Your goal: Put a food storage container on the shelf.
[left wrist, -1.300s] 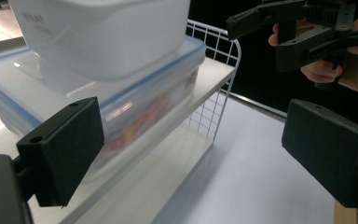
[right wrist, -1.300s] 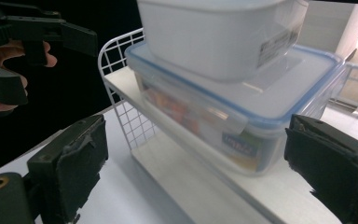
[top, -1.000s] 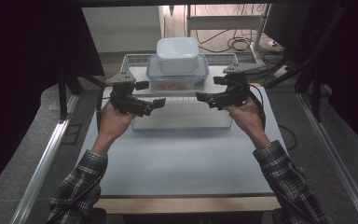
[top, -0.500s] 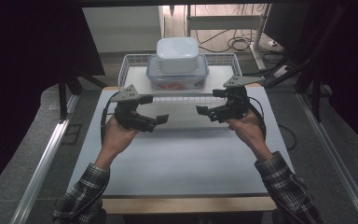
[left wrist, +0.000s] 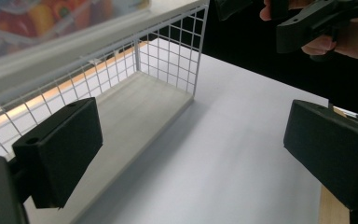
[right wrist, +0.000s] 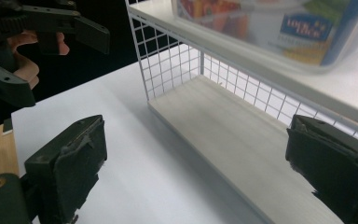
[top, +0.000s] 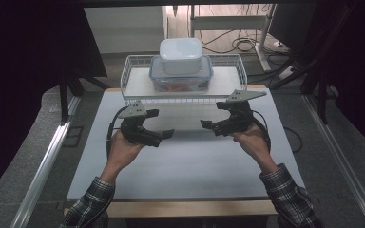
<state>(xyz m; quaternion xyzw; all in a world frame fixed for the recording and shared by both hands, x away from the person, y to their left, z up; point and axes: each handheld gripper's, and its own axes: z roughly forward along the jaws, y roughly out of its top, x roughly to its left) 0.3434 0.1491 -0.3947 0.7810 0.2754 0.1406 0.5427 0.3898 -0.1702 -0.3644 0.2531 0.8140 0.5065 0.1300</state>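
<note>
A white wire-grid rack [top: 133,78] with a pale wooden lower board is seen at the far edge of the white table [top: 185,166], and on its upper shelf a clear, blue-tinted plastic container [top: 158,76] holding orange and red contents is stood, with a smaller opaque white box [top: 181,54] stacked on its lid. Near the rack's front, above the table, the left gripper [top: 164,137] and the right gripper [top: 209,126] are held apart, tips turned toward each other; both are matte black with a grey three-cornered plate on top. In each gripper view, the blocky black jaws are seen spread wide with nothing between them. The grid mesh, the grain of the lower board [right wrist: 242,140] and a blue label [right wrist: 303,25] on the container are made out in the right gripper view, while in the left gripper view the container's contents [left wrist: 51,14] are blurred. Plaid sleeves are shown in the high view.
</note>
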